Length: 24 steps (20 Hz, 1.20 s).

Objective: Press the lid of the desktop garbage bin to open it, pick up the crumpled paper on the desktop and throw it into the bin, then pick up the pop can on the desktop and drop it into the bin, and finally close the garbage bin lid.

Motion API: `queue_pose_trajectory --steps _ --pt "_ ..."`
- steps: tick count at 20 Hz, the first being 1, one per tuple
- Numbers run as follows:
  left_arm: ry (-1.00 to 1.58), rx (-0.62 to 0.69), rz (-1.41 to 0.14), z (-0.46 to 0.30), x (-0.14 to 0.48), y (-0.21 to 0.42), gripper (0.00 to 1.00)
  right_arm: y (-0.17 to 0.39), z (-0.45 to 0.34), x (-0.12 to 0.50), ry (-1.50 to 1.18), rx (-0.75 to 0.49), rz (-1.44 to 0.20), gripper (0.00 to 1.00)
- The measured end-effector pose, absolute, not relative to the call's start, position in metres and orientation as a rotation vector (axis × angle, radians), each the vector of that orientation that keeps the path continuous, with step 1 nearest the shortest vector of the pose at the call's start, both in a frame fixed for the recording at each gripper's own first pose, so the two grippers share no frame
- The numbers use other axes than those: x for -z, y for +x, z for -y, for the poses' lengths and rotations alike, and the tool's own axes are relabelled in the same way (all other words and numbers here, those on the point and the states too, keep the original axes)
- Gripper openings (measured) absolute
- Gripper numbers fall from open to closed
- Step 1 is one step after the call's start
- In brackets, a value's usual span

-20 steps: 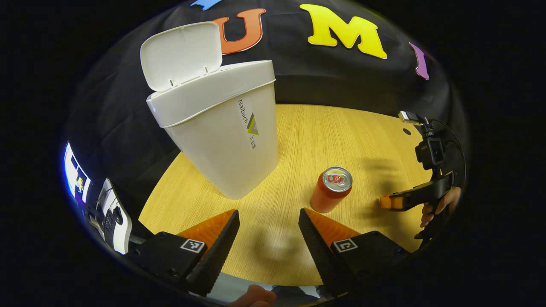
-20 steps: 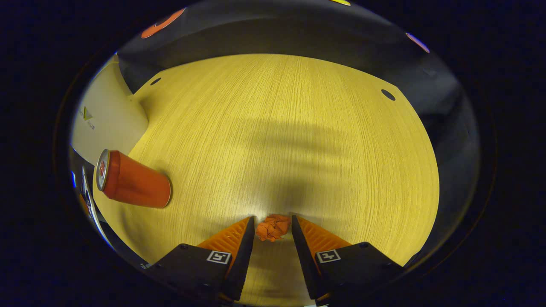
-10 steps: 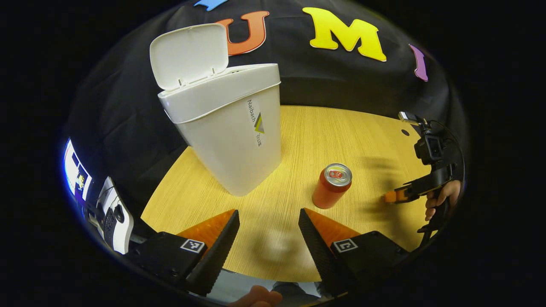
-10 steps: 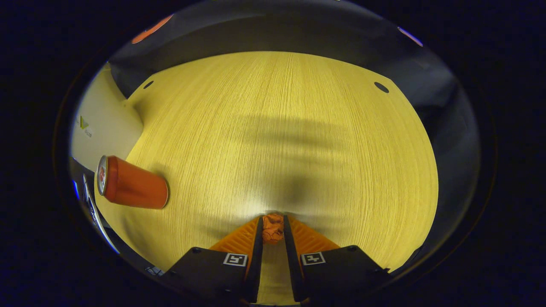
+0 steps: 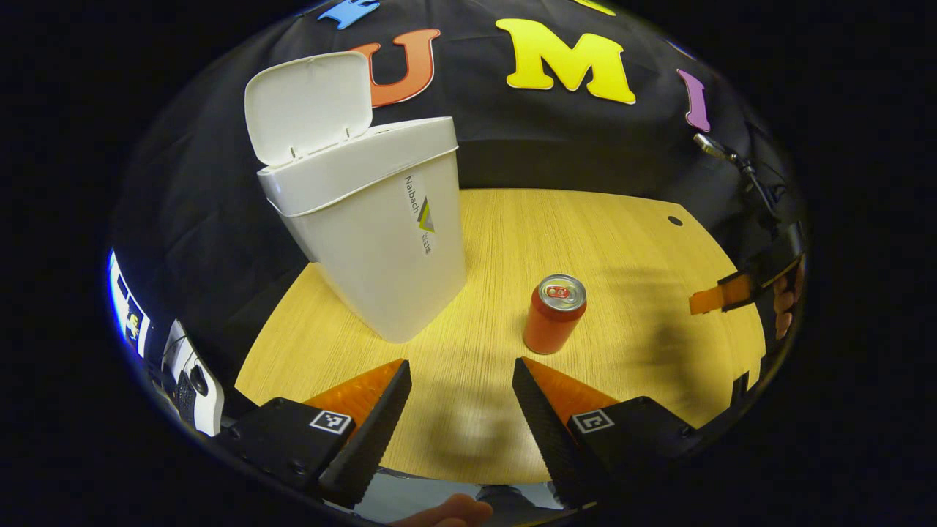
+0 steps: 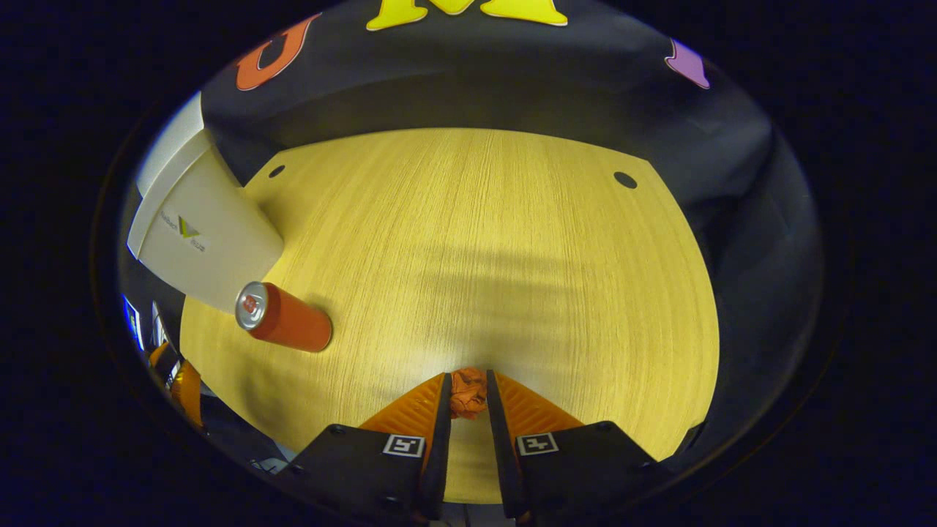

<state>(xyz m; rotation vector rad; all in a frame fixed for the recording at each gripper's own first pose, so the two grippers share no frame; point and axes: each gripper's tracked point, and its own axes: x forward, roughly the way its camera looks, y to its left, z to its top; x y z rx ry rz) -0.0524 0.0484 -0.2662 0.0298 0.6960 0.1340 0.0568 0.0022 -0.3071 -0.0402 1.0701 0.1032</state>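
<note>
A white garbage bin [image 5: 373,234] is standing at the left of the wooden desktop [image 5: 585,241], its lid [image 5: 307,106] tipped open. Right of it, apart, the pop can [image 5: 554,315] is standing upright. The left gripper [image 5: 461,410] is hovering with fingers spread — while the right gripper [image 6: 467,410] is clamping the crumpled paper [image 6: 468,391] above the desktop.

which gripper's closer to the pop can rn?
Left. The left gripper sits open just short of the pop can; the right gripper, farther off, holds the crumpled paper.
</note>
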Motion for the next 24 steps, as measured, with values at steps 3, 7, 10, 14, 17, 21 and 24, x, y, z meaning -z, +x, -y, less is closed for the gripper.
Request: queue_pose_trajectory --steps 3,7,10,14,17,21,24 --pt "0.034 -0.106 -0.690 -0.046 0.272 -0.052 0.93 0.053 0.000 0.260 -0.028 -0.095 -1.015 0.29" --pt "0.029 -0.078 -0.698 -0.045 0.283 -0.055 0.93 0.052 -0.013 0.192 -0.020 -0.113 -0.902 0.31" --pt "0.016 -0.042 -0.687 -0.042 0.285 -0.056 0.94 0.055 -0.032 0.150 -0.002 -0.127 -0.834 0.31" --pt "0.007 0.003 -0.659 -0.039 0.279 -0.056 0.93 0.070 -0.072 0.105 0.001 -0.185 -0.755 0.31" --pt "-0.008 0.009 -0.660 -0.043 0.280 -0.056 0.93 0.080 -0.110 0.083 -0.010 -0.238 -0.717 0.31" --pt "0.014 0.021 -0.646 -0.052 0.277 -0.056 0.93 0.090 -0.170 0.064 -0.033 -0.330 -0.681 0.29" --pt "0.034 0.047 -0.632 -0.055 0.276 -0.056 0.93 0.097 -0.215 0.052 -0.051 -0.397 -0.662 0.31"
